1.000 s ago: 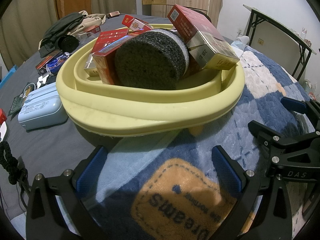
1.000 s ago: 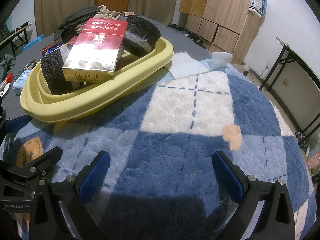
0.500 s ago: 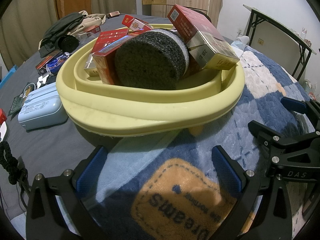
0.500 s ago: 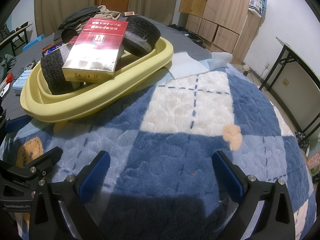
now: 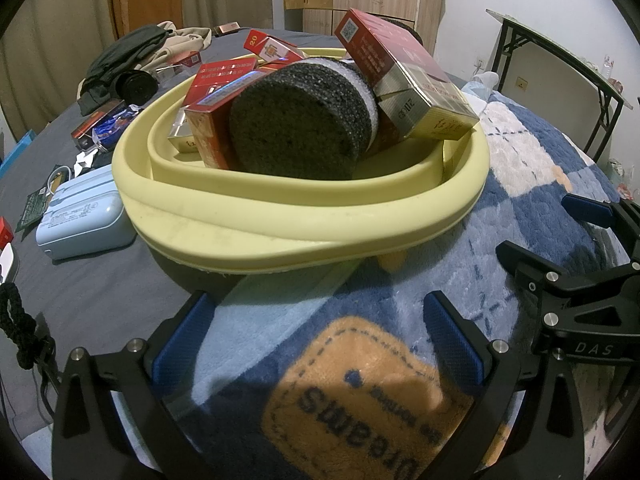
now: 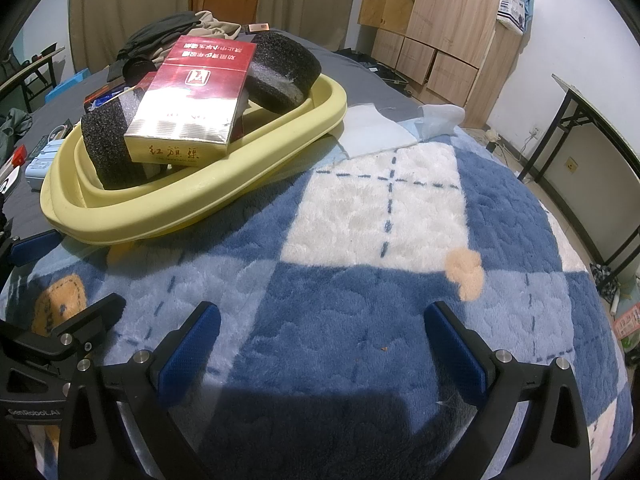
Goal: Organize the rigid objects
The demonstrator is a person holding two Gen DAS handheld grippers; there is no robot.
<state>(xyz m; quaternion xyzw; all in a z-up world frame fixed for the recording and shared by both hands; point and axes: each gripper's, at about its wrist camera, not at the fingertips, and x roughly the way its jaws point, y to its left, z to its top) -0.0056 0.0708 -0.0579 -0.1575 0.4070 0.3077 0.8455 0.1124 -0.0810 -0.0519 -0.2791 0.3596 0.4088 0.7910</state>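
Observation:
A pale yellow basin [image 5: 304,224] stands on the bed and shows in both views [image 6: 168,208]. It holds red cigarette cartons [image 5: 404,76], smaller red boxes [image 5: 218,80] and two dark foam cylinders [image 5: 304,128]. In the right wrist view the big carton [image 6: 192,100] lies on top between the cylinders [image 6: 286,68]. My left gripper [image 5: 320,340] is open and empty above the blanket, just in front of the basin. My right gripper [image 6: 320,344] is open and empty over the blanket, to the right of the basin.
A blue and white checked fleece blanket [image 6: 380,208] covers the near bed. A light blue case [image 5: 80,216], small packets [image 5: 104,124] and dark clothes [image 5: 128,48] lie on the grey sheet at left. A black folding table [image 5: 560,60] and wooden cabinets [image 6: 440,32] stand behind.

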